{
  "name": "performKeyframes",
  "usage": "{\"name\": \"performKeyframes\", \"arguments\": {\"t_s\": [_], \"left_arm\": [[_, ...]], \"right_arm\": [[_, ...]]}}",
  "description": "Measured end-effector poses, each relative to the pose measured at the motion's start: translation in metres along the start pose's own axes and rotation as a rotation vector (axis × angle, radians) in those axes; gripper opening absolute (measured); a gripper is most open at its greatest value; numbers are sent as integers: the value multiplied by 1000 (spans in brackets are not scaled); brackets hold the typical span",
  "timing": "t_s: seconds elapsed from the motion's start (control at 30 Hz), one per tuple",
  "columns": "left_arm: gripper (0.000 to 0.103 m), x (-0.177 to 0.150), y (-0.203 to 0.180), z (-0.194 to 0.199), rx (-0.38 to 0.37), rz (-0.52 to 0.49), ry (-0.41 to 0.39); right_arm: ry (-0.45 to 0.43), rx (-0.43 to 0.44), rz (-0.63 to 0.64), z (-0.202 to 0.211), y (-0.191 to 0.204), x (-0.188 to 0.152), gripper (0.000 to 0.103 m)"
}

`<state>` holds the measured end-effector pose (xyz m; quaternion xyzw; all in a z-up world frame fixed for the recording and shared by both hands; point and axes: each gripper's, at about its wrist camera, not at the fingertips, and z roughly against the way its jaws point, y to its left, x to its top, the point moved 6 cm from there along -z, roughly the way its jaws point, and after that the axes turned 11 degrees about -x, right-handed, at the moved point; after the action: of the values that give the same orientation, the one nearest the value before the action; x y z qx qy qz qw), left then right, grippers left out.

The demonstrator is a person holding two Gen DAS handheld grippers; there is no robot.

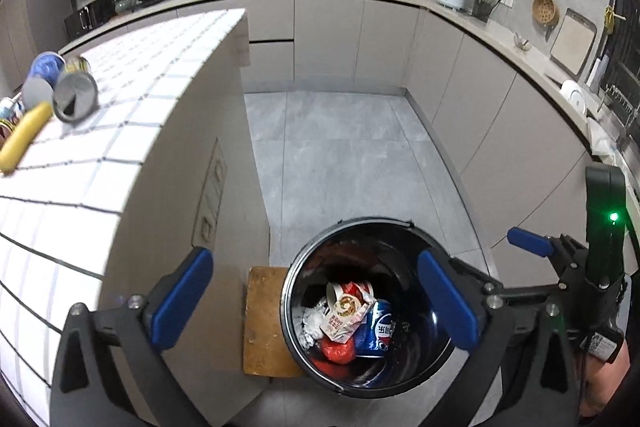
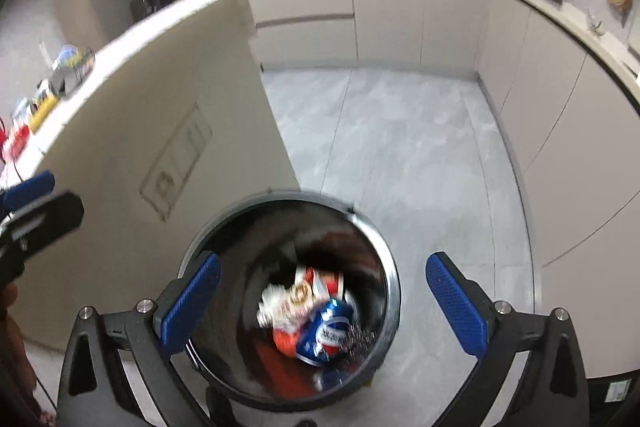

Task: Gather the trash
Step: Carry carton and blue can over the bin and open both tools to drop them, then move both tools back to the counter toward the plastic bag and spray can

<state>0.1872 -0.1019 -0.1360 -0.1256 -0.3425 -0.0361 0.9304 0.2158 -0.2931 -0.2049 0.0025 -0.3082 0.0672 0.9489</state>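
Two open tools (image 1: 316, 301) (image 2: 324, 305), one bin (image 1: 298, 267), one can (image 1: 378, 333)

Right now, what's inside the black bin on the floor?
In the bin: a blue cola can, a torn red-and-white wrapper, crumpled white paper and something red. Whatever lies beneath them is covered.

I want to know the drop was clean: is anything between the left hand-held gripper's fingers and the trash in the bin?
Nothing: in the left wrist view the left hand-held gripper is open over the bin, with only air above the trash.
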Motion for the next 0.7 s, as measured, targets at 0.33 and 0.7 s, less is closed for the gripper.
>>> {"name": "performKeyframes", "arguments": {"t_s": [0.33, 0.7], "left_arm": [[103, 22, 18, 44, 22, 3, -93], [103, 16, 126, 106, 167, 126, -174]], "right_arm": [[-2, -69, 26, 26, 12, 35, 103], [-82, 64, 82, 65, 107, 90, 103]]}}
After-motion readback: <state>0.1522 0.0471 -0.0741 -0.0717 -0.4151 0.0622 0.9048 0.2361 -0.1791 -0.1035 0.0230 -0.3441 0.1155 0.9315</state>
